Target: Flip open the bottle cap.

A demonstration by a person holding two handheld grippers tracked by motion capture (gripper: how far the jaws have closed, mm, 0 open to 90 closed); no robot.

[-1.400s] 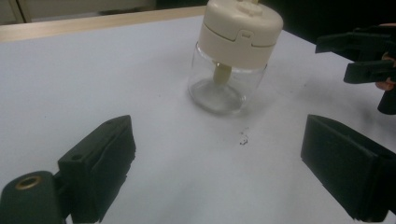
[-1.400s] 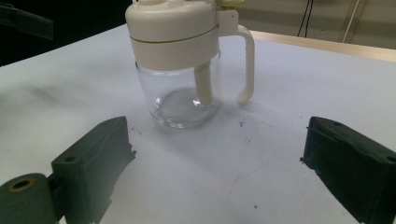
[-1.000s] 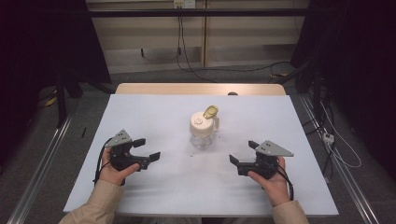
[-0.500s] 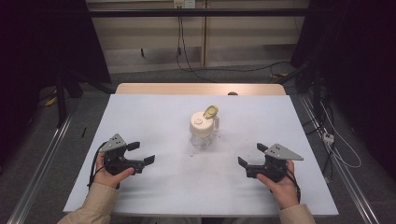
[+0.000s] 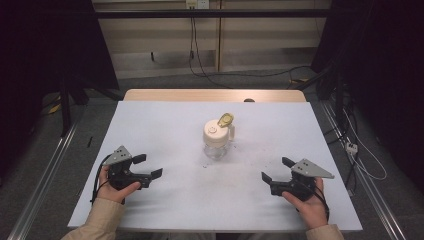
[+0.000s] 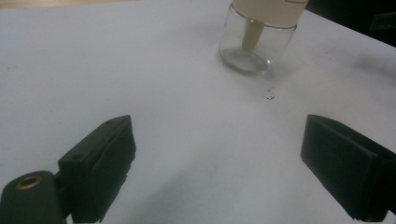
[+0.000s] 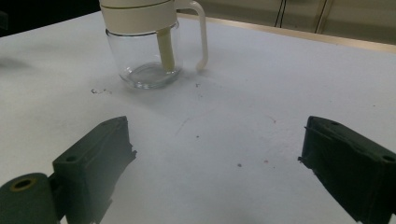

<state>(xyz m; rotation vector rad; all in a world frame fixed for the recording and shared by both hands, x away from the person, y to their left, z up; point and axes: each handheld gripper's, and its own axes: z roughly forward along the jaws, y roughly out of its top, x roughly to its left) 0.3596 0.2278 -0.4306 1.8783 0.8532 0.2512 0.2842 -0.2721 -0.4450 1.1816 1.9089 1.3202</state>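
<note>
Clear glass jar with cream lid and side handle [image 5: 218, 139] stands mid-table, well apart from both. Left gripper [image 5: 148, 167] and right gripper [image 5: 274, 170] wide, empty. Best approach level, square to the glass body.

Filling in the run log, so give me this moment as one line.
left tongs: open, apart from jar | right tongs: open, apart from jar | glass jar: upright mid-table, cream lid on, untouched

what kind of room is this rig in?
Likely a lab or recording bay, not a home: a white-covered table with just one glass jug, dark curtains at the sides, and loose cables along the back wall.
</note>
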